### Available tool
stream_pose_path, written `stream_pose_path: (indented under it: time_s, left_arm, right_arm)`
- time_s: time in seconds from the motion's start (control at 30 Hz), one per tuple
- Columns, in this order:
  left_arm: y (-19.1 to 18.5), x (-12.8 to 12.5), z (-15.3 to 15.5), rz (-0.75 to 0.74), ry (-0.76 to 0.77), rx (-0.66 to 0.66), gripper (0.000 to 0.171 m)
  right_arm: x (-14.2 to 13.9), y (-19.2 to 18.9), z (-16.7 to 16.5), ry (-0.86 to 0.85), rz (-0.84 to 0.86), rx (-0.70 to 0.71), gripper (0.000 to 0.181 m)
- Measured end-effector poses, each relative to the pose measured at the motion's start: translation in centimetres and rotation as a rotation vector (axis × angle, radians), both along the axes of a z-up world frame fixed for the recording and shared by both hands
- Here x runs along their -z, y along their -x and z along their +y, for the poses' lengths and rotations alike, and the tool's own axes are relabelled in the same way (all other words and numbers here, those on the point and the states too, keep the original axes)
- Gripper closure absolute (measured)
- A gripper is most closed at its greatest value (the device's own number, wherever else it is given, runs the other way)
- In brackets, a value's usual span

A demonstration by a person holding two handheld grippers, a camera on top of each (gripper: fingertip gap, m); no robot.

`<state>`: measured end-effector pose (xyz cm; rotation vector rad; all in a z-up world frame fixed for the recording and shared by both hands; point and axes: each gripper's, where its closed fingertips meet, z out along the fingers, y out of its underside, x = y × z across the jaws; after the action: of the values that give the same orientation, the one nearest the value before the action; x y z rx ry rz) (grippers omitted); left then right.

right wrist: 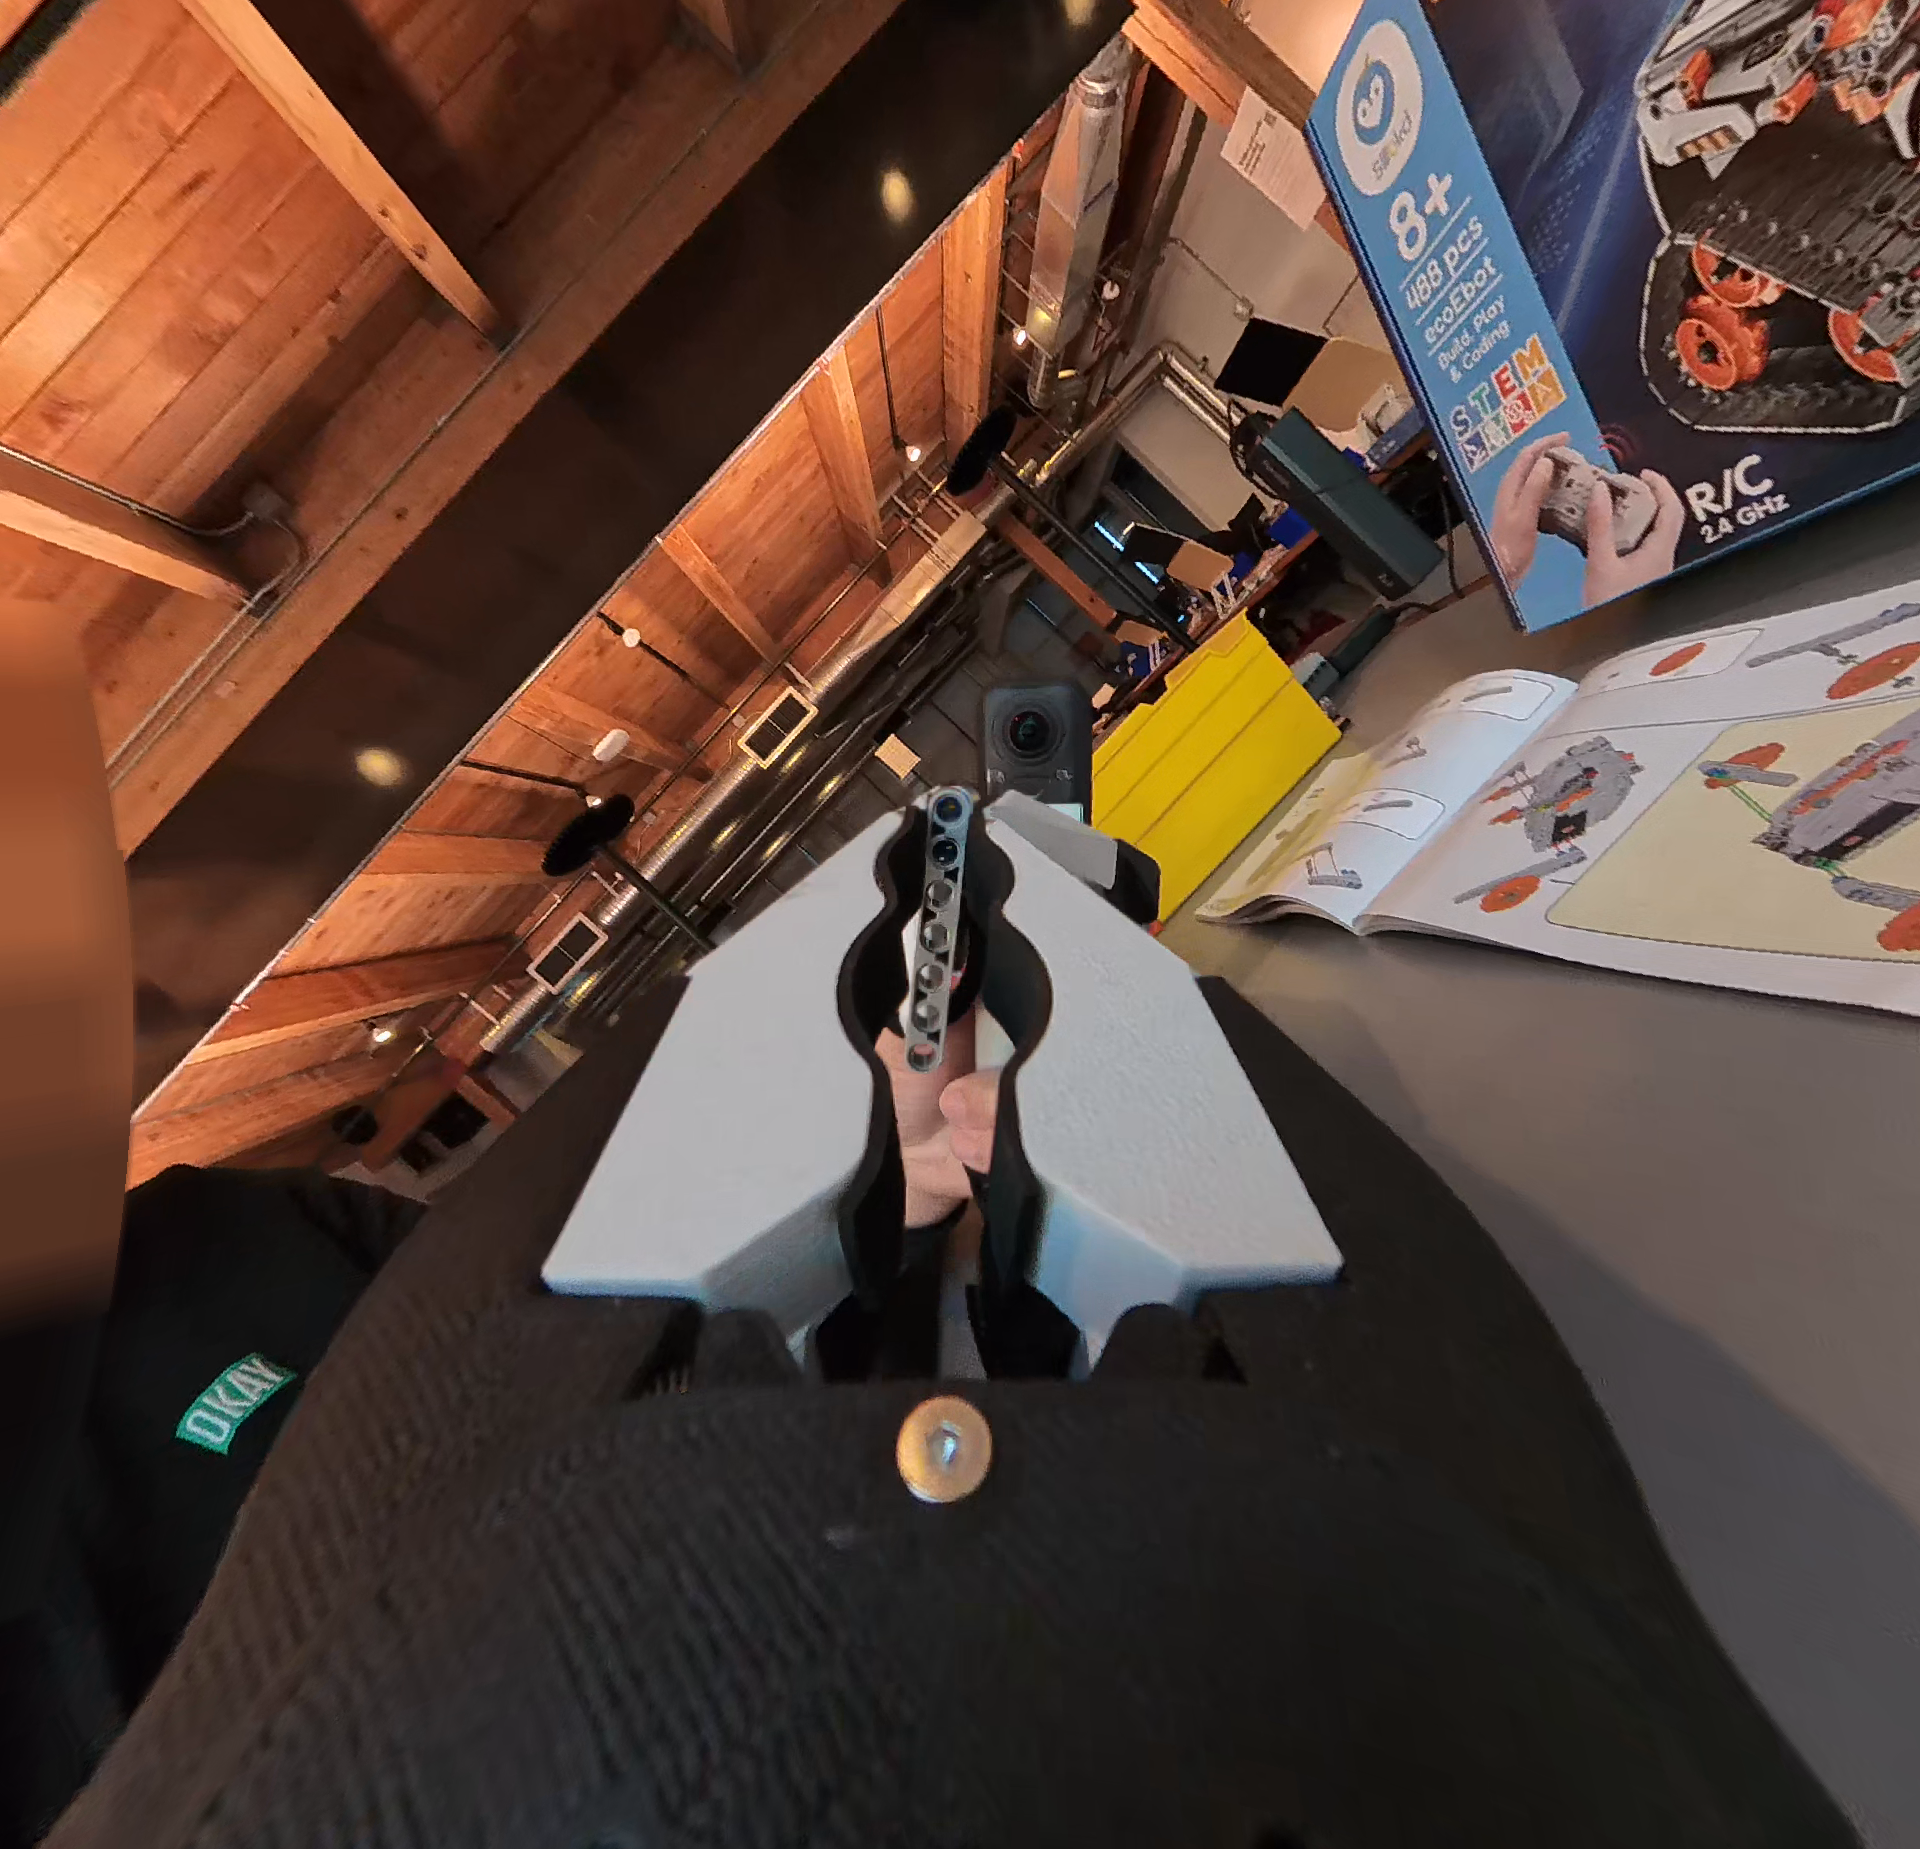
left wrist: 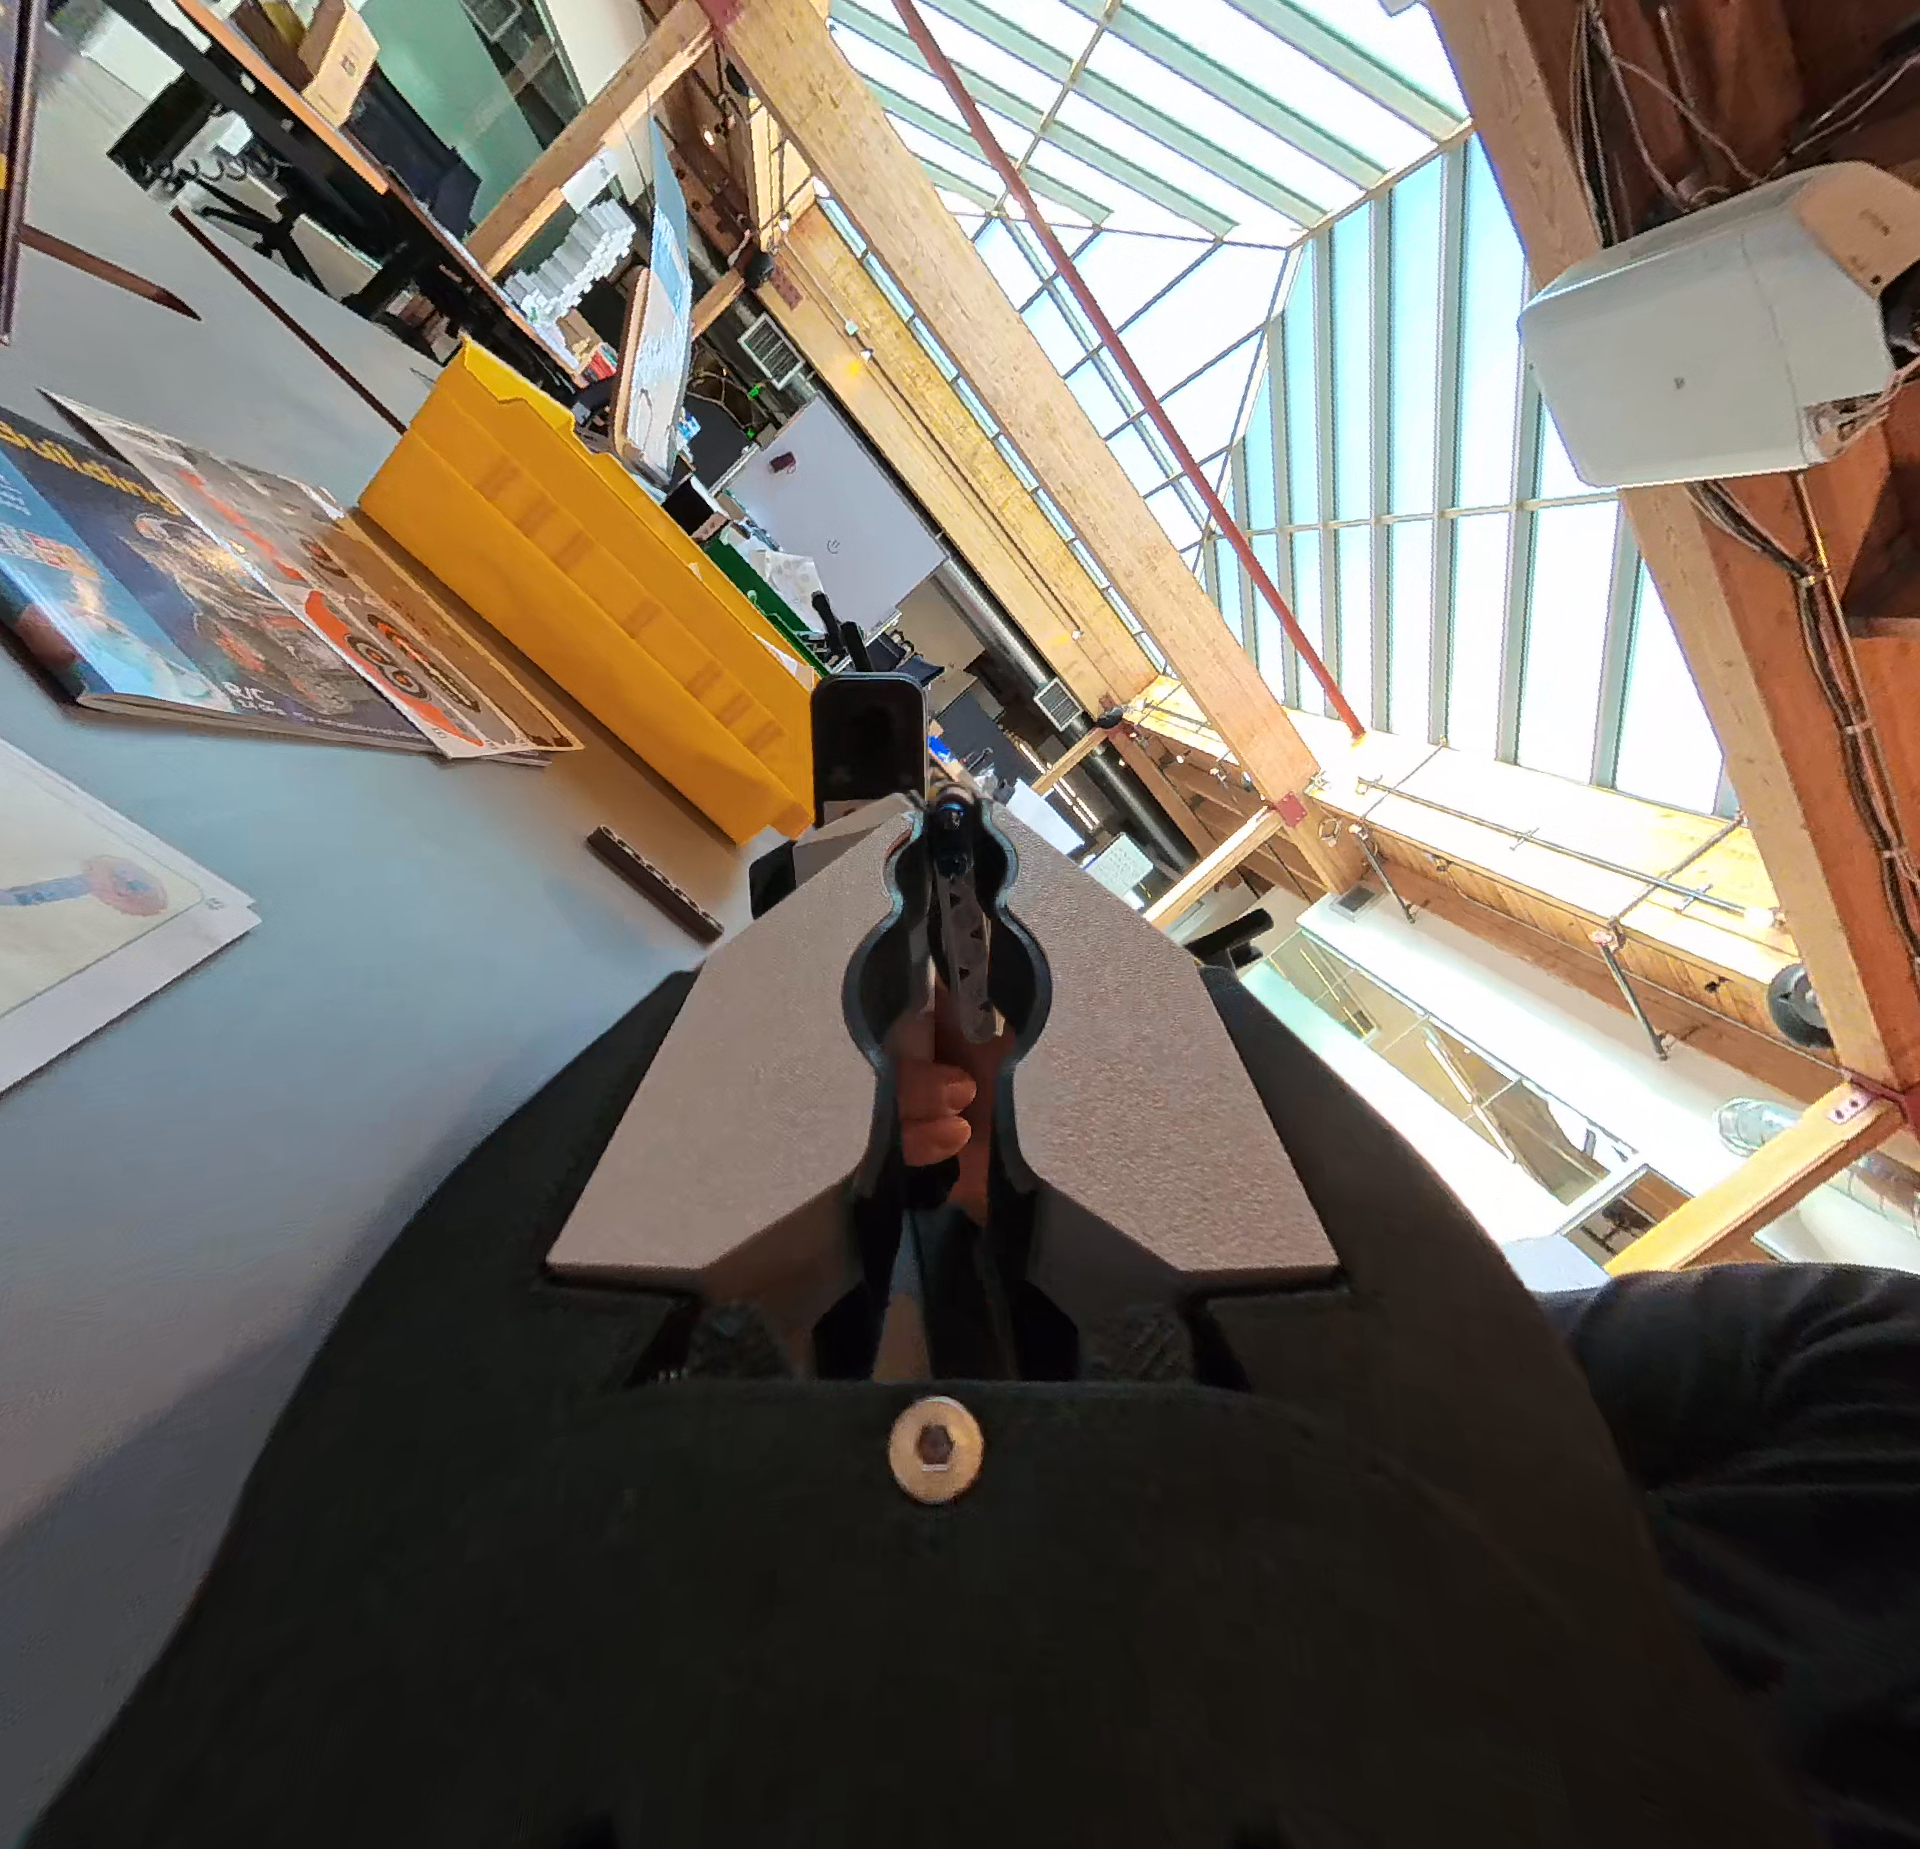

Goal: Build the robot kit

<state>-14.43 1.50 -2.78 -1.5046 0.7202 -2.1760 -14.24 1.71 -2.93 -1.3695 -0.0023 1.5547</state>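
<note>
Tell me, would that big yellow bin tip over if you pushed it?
Probably not easily. The yellow bin is long and low and rests flat on the grey table, so it would likely slide rather than tip. It looks like stiff plastic, so probably light for its size, though its contents are hidden.

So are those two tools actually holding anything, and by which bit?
Both pinch one slim grey plastic beam with a row of holes. The right tool and the left tool each clamp it near its upper end; the lower end hangs free.

The right gripper [right wrist: 951, 812] clamps a grey perforated building beam [right wrist: 935, 942] above the table [right wrist: 1507, 1228], open instruction booklet [right wrist: 1621, 823] nearby.
</note>
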Motion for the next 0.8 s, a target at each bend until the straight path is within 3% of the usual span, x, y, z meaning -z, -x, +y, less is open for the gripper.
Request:
stream_pose_path:
  time_s: [0.3, 0.8]
  left_arm:
    - [-0.3, 1.6, -0.2, 0.041, 0.082, 0.064, 0.167]
    - [-0.2, 4.5, 0.1, 0.134, 0.156, 0.144, 0.166]
  right_arm:
    - [1.4, -0.3, 0.0, 0.08, 0.071, -0.067, 0.175]
    - [4.2, 0.0, 0.3, 0.222, -0.028, -0.077, 0.176]
